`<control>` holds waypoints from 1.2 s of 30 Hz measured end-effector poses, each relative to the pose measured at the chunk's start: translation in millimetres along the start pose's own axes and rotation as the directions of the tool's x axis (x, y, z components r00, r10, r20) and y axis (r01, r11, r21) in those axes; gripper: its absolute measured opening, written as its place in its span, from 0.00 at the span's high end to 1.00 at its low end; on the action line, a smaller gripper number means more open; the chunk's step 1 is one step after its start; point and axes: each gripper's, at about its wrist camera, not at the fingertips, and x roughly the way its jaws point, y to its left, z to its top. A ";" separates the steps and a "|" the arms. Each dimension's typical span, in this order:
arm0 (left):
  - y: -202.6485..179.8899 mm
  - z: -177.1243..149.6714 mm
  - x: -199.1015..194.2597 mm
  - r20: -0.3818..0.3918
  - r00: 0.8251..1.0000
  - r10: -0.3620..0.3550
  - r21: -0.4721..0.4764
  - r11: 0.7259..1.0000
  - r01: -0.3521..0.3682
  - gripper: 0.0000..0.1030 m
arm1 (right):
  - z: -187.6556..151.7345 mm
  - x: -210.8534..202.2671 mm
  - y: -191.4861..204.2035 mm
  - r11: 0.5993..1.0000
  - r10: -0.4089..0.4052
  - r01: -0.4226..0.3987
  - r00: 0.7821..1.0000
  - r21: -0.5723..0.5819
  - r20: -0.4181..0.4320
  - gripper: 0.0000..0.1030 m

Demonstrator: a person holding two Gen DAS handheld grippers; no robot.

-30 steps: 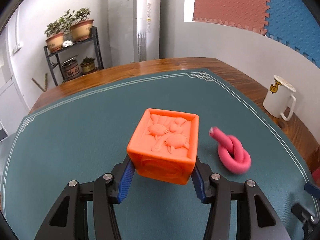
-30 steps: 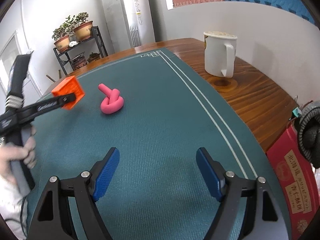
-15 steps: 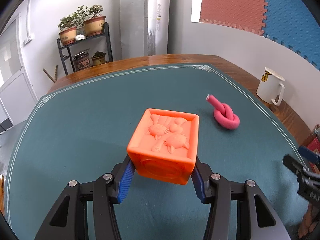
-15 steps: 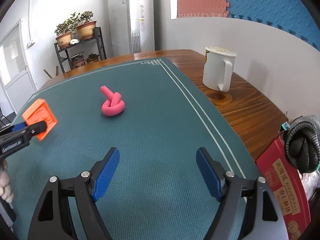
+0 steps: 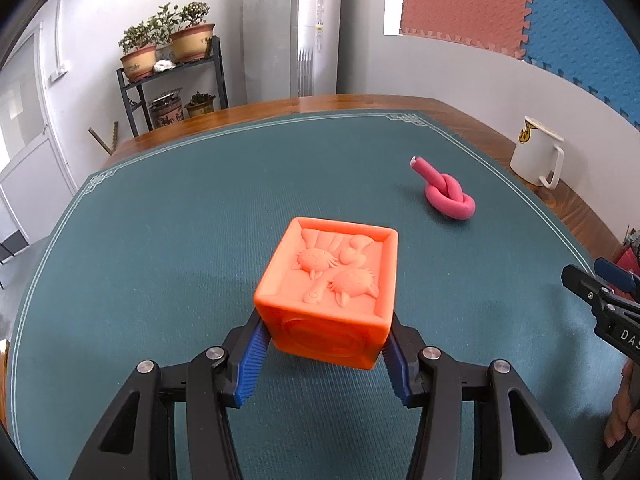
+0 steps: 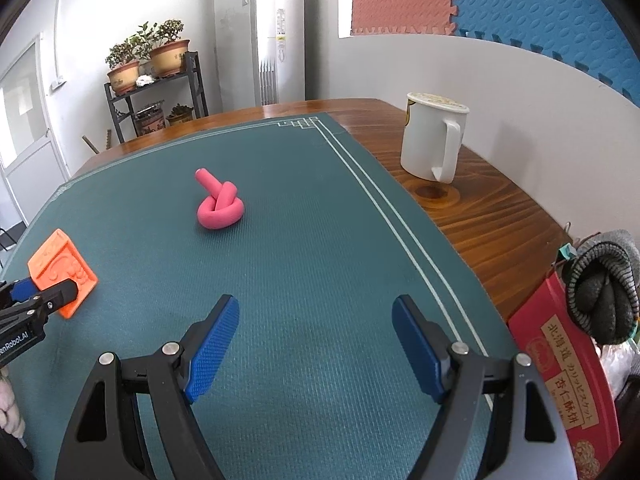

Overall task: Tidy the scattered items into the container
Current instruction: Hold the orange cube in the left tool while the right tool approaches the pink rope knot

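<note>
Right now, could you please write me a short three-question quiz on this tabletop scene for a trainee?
1. True or false: the left hand-held gripper is shut on the orange embossed cube.
2. Multiple choice: where does the white mug stand? A) on the green mat B) on the bare wooden table C) on the red box
3. Fill in: the pink knotted foam tube lies on the green ____, apart from both grippers.

Key: 1 true; 2 B; 3 mat. The right hand-held gripper is open, with nothing between its pads.
</note>
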 end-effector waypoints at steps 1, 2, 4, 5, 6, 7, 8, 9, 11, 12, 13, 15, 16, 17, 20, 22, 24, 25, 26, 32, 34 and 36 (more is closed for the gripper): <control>-0.4 -0.6 1.1 -0.003 1.000 0.000 0.001 1.000 0.000 0.48 | -0.2 0.1 0.1 1.000 -0.001 0.001 1.000 -0.001 -0.001 0.20; -0.8 -1.3 2.6 -0.007 1.000 0.000 0.002 1.000 0.000 0.48 | -0.2 0.4 0.3 1.000 -0.001 0.001 1.000 -0.002 -0.002 0.20; -1.1 -2.7 6.3 -0.017 1.000 0.000 0.001 1.000 0.000 0.48 | -0.4 1.0 0.5 1.000 -0.002 0.002 1.000 -0.004 -0.005 0.20; -1.4 -3.4 7.8 -0.021 1.000 -0.001 0.001 1.000 0.001 0.48 | -0.6 1.2 0.5 1.000 -0.002 0.002 1.000 -0.004 -0.007 0.20; -1.7 -4.0 9.2 -0.026 1.000 -0.002 0.001 1.000 0.002 0.48 | -0.7 1.6 0.5 1.000 -0.002 0.002 1.000 -0.004 -0.008 0.20; -2.0 -4.4 10.1 -0.028 1.000 -0.001 0.001 1.000 0.001 0.48 | -0.8 1.9 0.4 1.000 -0.001 0.001 1.000 -0.004 -0.010 0.20; -2.5 -4.4 10.2 -0.026 1.000 0.000 0.002 1.000 0.000 0.48 | -0.9 2.3 0.3 1.000 0.000 0.000 1.000 -0.003 -0.013 0.20; -2.9 -4.2 10.1 -0.025 1.000 0.000 0.002 1.000 0.000 0.48 | -1.0 2.7 0.1 1.000 0.000 0.000 1.000 -0.002 -0.015 0.20; -2.9 -3.8 10.0 -0.024 1.000 -0.002 -0.002 1.000 0.002 0.48 | -1.1 3.1 -0.7 1.000 0.007 -0.007 1.000 0.002 -0.017 0.20; -2.7 -3.7 9.8 -0.023 1.000 -0.002 -0.005 1.000 0.002 0.48 | -1.1 3.2 -1.4 1.000 0.012 -0.012 1.000 0.005 -0.017 0.20; -2.1 -3.7 9.4 -0.023 1.000 0.000 -0.008 1.000 0.000 0.48 | -1.1 3.3 -2.4 1.000 0.020 -0.020 1.000 0.010 -0.017 0.20; -1.7 -3.5 8.4 -0.020 1.000 0.001 -0.010 1.000 -0.001 0.48 | -1.3 3.8 -4.9 0.999 0.039 -0.038 0.999 0.026 -0.017 0.20; -2.2 -3.5 7.3 -0.016 1.000 0.005 -0.008 1.000 -0.005 0.48 | -1.4 4.7 -6.3 0.998 0.048 -0.047 0.999 0.036 -0.021 0.20; -3.3 -3.5 6.2 -0.010 1.000 0.011 -0.003 1.000 -0.011 0.48 | -1.6 5.7 -7.8 0.997 0.057 -0.056 0.998 0.045 -0.025 0.20; -5.0 -3.8 0.8 0.004 1.000 0.015 0.008 1.000 -0.015 0.48 | -2.3 10.1 -13.8 0.994 0.072 -0.069 0.996 0.083 -0.043 0.20; -6.8 -3.9 -2.5 0.011 1.000 0.013 0.013 1.000 -0.013 0.48 | -3.0 11.5 -18.6 0.991 0.077 -0.071 0.996 0.109 -0.047 0.20; -7.4 -3.5 -6.0 0.020 1.000 0.015 0.016 1.000 -0.015 0.48 | -3.6 12.5 -22.6 0.989 0.079 -0.072 0.996 0.131 -0.049 0.20; -7.0 -3.4 -7.8 0.024 1.000 0.015 0.017 1.000 -0.016 0.48 | -4.1 13.8 -25.1 0.987 0.082 -0.073 0.995 0.144 -0.055 0.20; -6.7 -3.1 -9.6 0.028 0.999 0.017 0.017 1.000 -0.017 0.48 | -4.4 15.2 -27.5 0.985 0.086 -0.075 0.994 0.158 -0.060 0.20; -3.0 -2.1 -16.2 0.040 0.999 0.013 0.009 1.000 -0.013 0.48 | -0.1 28.1 -30.7 0.978 0.120 -0.096 0.986 0.187 -0.118 0.20; -1.2 -1.9 -15.8 0.035 0.999 0.010 0.005 1.000 -0.010 0.48 | 6.1 31.7 -22.3 0.982 0.135 -0.115 0.981 0.151 -0.137 0.20; 0.4 -1.4 -15.0 0.032 0.999 0.011 0.000 1.000 -0.011 0.48 | 13.8 35.8 -13.6 0.979 0.176 -0.157 0.972 0.130 -0.155 0.20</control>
